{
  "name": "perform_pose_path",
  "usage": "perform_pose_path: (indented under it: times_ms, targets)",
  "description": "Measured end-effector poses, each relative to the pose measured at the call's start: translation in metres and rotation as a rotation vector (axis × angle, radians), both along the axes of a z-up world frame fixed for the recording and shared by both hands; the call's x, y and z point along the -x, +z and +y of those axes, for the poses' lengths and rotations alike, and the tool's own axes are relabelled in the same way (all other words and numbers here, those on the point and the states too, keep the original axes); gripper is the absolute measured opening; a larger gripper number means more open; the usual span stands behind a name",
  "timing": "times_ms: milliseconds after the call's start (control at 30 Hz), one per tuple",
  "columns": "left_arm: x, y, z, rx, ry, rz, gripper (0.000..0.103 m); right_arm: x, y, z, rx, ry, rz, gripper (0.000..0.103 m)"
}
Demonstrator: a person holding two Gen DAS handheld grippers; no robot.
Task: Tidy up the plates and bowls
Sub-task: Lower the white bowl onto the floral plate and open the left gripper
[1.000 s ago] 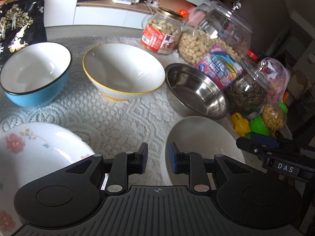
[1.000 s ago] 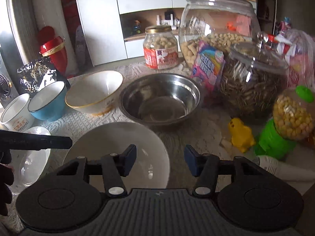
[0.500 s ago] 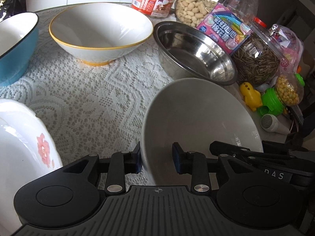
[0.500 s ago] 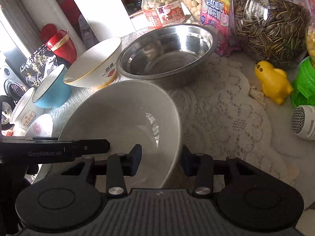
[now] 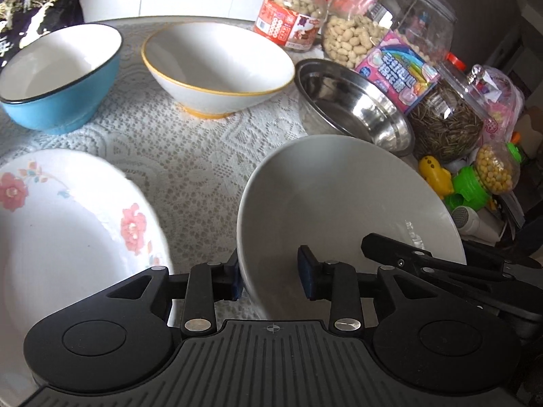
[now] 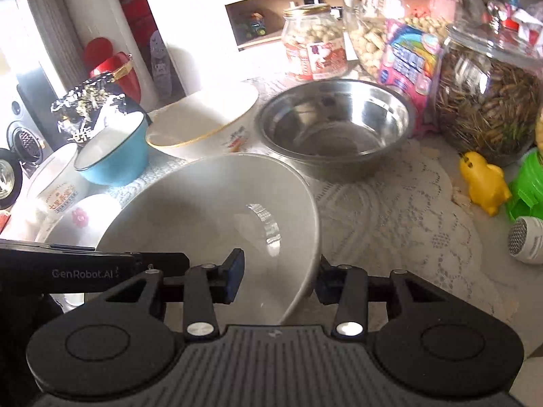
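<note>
Lace tablecloth (image 5: pixel 190 156) | both claws straddle grey bowl (image 5: pixel 339 196) rim

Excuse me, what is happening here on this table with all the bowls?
A person holds a two-finger gripper in each hand and works on one plain grey ceramic bowl. The left gripper straddles its left rim, the right gripper its right rim, each with one finger inside and one outside. Whether the jaws already press is unclear. Behind stand a stainless steel bowl, a yellow-rimmed white bowl and a blue bowl; a flowered white plate lies left.
</note>
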State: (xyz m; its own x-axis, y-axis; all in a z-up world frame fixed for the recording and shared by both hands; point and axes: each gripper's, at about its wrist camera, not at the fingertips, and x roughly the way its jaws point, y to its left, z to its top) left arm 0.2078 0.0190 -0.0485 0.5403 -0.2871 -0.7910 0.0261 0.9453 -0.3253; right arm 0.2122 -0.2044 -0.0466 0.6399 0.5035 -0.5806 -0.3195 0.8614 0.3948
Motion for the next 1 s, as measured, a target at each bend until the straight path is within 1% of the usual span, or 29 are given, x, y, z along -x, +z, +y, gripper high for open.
perform_pose_path:
  times_ms: [67,167,267,333,367,433,467,500,533,600,667,867,1000]
  targets:
    - [0.015,0.016,0.023,0.011,0.044,-0.041,0.035,0.004,0.016,0.018,-0.007,0.040,-0.037,0.042]
    - [0.038,0.033,0.057,-0.013,0.103,-0.081,0.035,0.011,0.035,0.051,-0.010,0.127,-0.075,0.042]
    - [0.059,0.037,0.088,-0.045,0.179,-0.080,0.035,0.015,0.040,0.091,0.003,0.219,-0.072,0.042]
    - [0.073,0.034,0.110,-0.073,0.233,-0.060,0.035,0.020,0.039,0.121,0.022,0.285,-0.054,0.042]
    - [0.080,0.031,0.120,-0.081,0.259,-0.046,0.035,0.020,0.037,0.132,0.030,0.311,-0.043,0.046]
    - [0.088,0.026,0.135,-0.077,0.282,-0.032,0.034,0.030,0.040,0.154,0.090,0.315,-0.102,0.045]
    - [0.092,0.021,0.142,-0.082,0.299,-0.008,0.034,0.030,0.040,0.159,0.090,0.335,-0.102,0.044]
    - [0.094,0.018,0.148,-0.085,0.309,-0.003,0.034,0.028,0.040,0.163,0.083,0.348,-0.085,0.044]
    - [0.096,0.015,0.151,-0.080,0.312,-0.004,0.033,0.029,0.040,0.168,0.088,0.350,-0.070,0.044]
    - [0.096,0.013,0.157,-0.052,0.311,-0.015,0.032,0.027,0.038,0.175,0.119,0.342,-0.072,0.044]
    - [0.095,0.011,0.160,-0.041,0.307,-0.019,0.031,0.025,0.036,0.177,0.141,0.340,-0.065,0.043]
    - [0.091,0.003,0.171,0.015,0.328,-0.029,0.028,0.015,0.037,0.178,0.130,0.350,-0.038,0.043]
    - [0.091,0.007,0.175,0.027,0.334,-0.031,0.028,0.018,0.044,0.173,0.112,0.348,-0.054,0.044]
